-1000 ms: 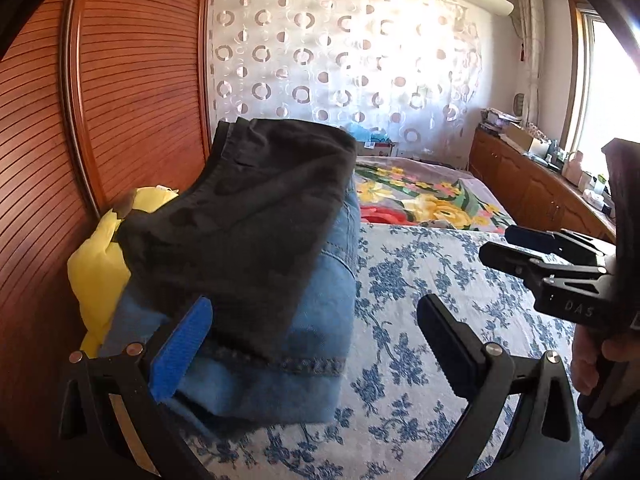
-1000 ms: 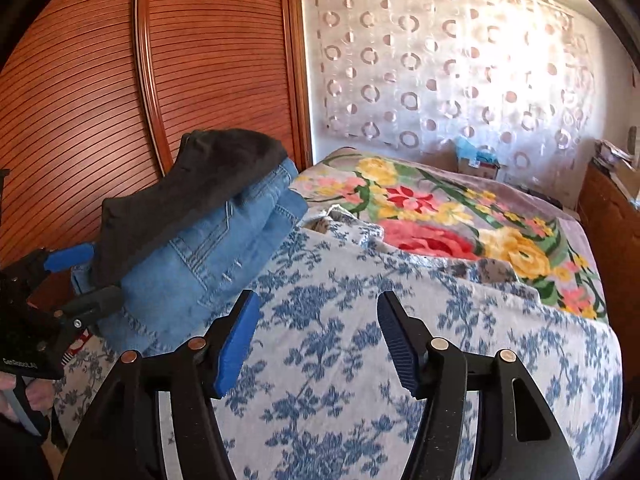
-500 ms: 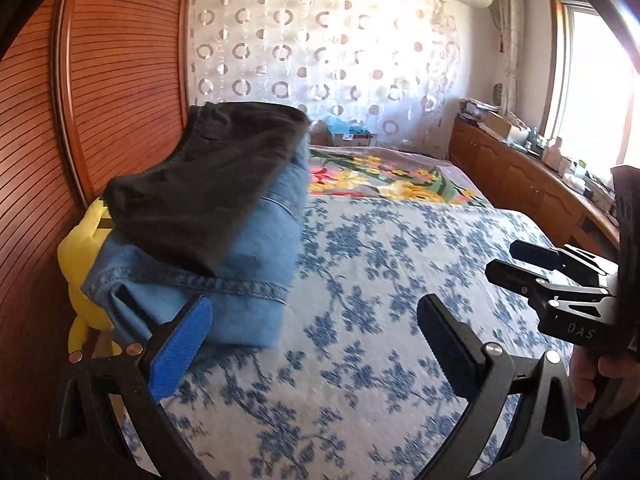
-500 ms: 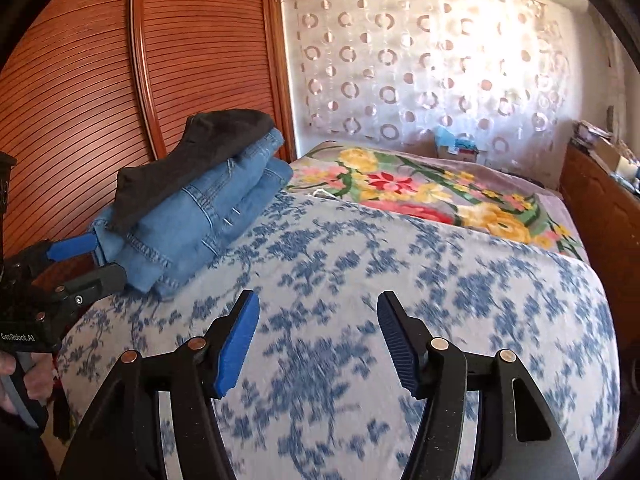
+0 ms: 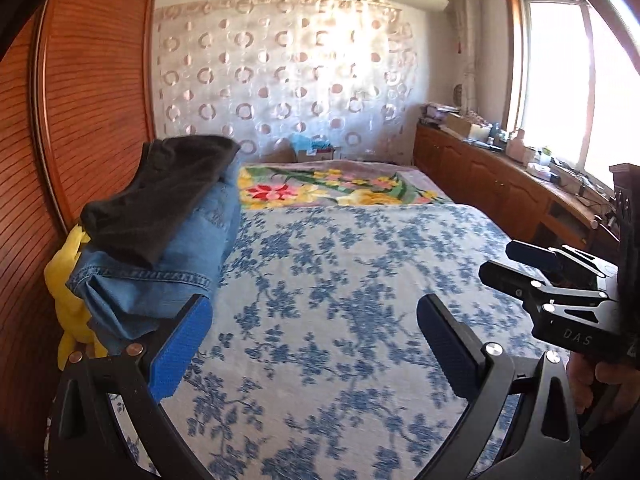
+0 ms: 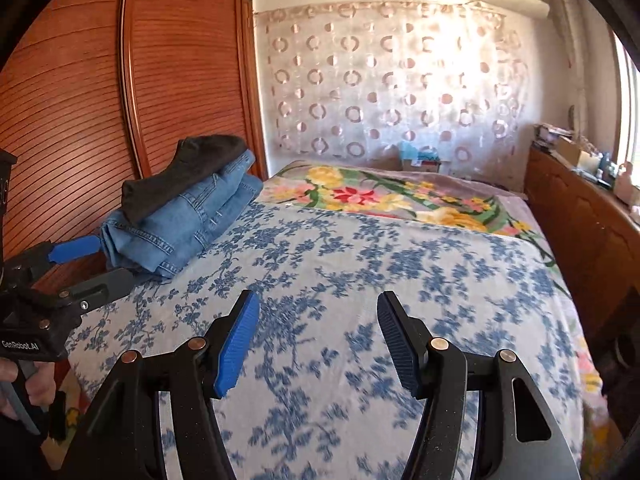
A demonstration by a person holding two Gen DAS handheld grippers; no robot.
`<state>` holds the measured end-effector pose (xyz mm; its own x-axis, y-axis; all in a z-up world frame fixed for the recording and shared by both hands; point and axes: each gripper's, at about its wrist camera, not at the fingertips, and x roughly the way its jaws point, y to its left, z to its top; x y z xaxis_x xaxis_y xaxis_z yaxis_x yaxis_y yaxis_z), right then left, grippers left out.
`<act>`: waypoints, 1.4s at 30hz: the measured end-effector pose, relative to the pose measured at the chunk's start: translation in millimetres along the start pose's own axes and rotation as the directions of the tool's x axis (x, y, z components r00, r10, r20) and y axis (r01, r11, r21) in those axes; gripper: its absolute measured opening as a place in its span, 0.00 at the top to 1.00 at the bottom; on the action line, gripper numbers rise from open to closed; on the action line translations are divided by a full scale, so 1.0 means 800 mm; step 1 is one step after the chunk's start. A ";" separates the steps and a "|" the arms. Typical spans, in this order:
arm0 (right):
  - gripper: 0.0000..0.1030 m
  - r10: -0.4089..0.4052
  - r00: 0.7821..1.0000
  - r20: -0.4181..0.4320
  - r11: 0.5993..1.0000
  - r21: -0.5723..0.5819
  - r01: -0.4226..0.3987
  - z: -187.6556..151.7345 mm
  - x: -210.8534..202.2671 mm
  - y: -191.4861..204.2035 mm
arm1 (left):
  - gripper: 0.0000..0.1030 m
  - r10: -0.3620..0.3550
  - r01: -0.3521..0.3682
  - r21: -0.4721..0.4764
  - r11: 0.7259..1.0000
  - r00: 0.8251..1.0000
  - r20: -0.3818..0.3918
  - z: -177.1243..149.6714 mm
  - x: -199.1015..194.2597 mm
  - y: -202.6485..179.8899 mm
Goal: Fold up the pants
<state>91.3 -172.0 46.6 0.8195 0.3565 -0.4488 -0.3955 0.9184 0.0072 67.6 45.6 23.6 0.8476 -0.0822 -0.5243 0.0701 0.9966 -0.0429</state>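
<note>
Folded blue jeans (image 5: pixel 160 276) (image 6: pixel 188 220) lie stacked at the bed's left edge, against the wooden wardrobe, with a folded dark garment (image 5: pixel 168 196) (image 6: pixel 188 168) on top. My left gripper (image 5: pixel 316 320) (image 6: pixel 104 262) is open with nothing between its blue pads; it hovers over the bedspread just in front of the stack, apart from it. To its right my right gripper (image 6: pixel 318 320) (image 5: pixel 516 260) is open and empty above the blue-flowered bedspread (image 5: pixel 340 300) (image 6: pixel 360 280).
The slatted wooden wardrobe (image 5: pixel 80 100) (image 6: pixel 100 100) walls off the left. A yellow cloth (image 5: pixel 68 296) sits wedged beside the stack. A flowered blanket (image 6: pixel 384 196) covers the far end of the bed. A low wooden cabinet (image 5: pixel 500 184) with clutter runs along the right, under the window.
Both grippers have drawn back from the folded stack toward the near edge of the bed, so the stack looks smaller and further left. Both stayed open and empty.
</note>
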 end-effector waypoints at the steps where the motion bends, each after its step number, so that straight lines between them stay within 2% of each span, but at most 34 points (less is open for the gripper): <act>1: 0.38 -0.004 1.000 0.007 1.000 0.002 0.004 -0.003 -0.011 -0.001 | 0.01 -0.004 0.004 0.008 1.000 1.000 0.005 0.001 -0.006 -0.005; 9: 0.38 -0.061 0.995 0.077 0.998 0.013 0.060 -0.014 -0.068 -0.006 | 0.01 -0.027 0.025 0.045 0.999 0.998 0.058 0.013 -0.049 -0.038; 14: 0.38 -0.089 0.991 0.098 0.995 0.050 0.085 -0.021 -0.086 -0.004 | 0.01 -0.037 0.033 0.057 0.998 0.996 0.075 0.013 -0.063 -0.050; 21: 0.38 -0.125 0.985 0.115 0.991 0.064 0.118 -0.031 -0.099 -0.001 | 0.01 -0.047 0.044 0.042 0.998 0.996 0.079 0.003 -0.071 -0.049; 27: 0.38 -0.161 0.973 0.162 0.986 0.072 0.151 -0.039 -0.110 0.010 | 0.01 -0.033 0.031 0.025 0.999 0.996 0.087 -0.004 -0.075 -0.040; 42: 0.38 -0.151 0.977 0.151 0.987 0.083 0.140 -0.051 -0.100 0.003 | 0.01 0.004 -0.004 -0.005 1.000 0.997 0.080 -0.012 -0.072 -0.020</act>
<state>8.1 -205.4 45.8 0.9230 0.2355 -0.3044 -0.2413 0.9703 0.0189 12.9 34.8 46.6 0.8873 -0.0781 -0.4546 0.0646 0.9969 -0.0451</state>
